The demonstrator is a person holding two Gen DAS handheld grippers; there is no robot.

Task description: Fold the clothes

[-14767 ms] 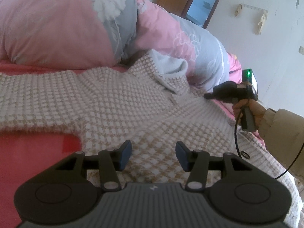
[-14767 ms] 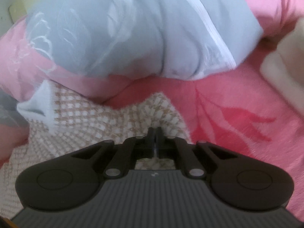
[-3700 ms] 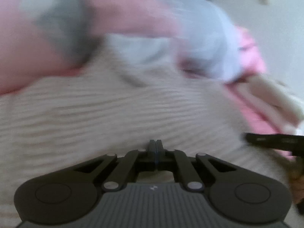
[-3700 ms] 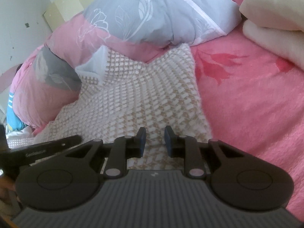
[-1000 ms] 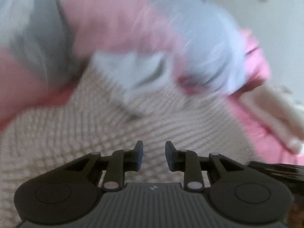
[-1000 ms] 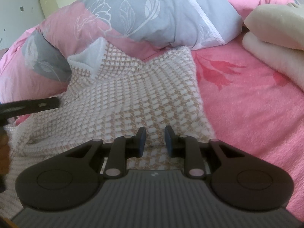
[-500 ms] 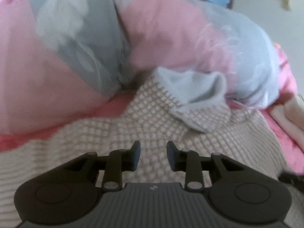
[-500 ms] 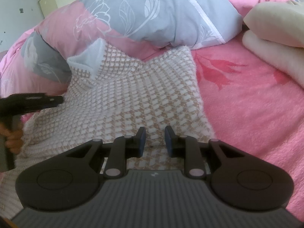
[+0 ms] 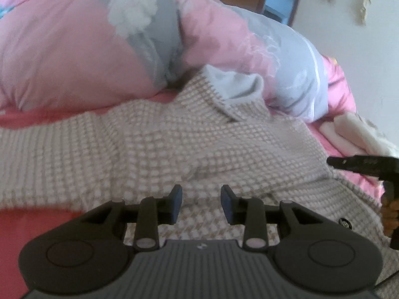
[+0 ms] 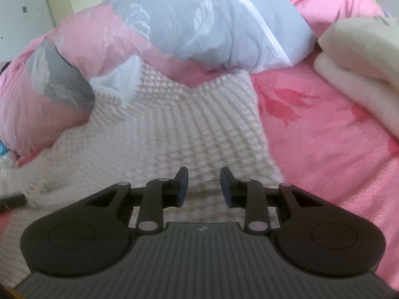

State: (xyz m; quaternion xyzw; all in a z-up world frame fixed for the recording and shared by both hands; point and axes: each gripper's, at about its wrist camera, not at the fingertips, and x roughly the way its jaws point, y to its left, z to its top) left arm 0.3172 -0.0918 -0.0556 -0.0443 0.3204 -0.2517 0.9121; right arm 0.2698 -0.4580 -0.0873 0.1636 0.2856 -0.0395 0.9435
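A knitted cardigan (image 9: 199,144) with a small beige-and-white check lies spread on a bed with a pink sheet (image 10: 324,149), filling the middle of both wrist views. Its pale lining shows at the turned-out collar (image 9: 237,89), which sits in the upper centre of the left view against a big pink and grey flowered quilt (image 9: 87,49). The left tool (image 9: 201,203) hovers at the bottom centre of its view over the cardigan's lower part; its jaws have just been opening and stand apart with nothing between them. The right tool (image 10: 203,185) sits likewise at the bottom centre of its view above the cardigan's edge, jaws just opened wider, parted and empty. In the left view the right tool also shows at the right edge as a dark bar, with a hand (image 9: 390,211) below it. Folded cream blankets (image 10: 361,69) lie at the upper right of the right view, apart from the cardigan.
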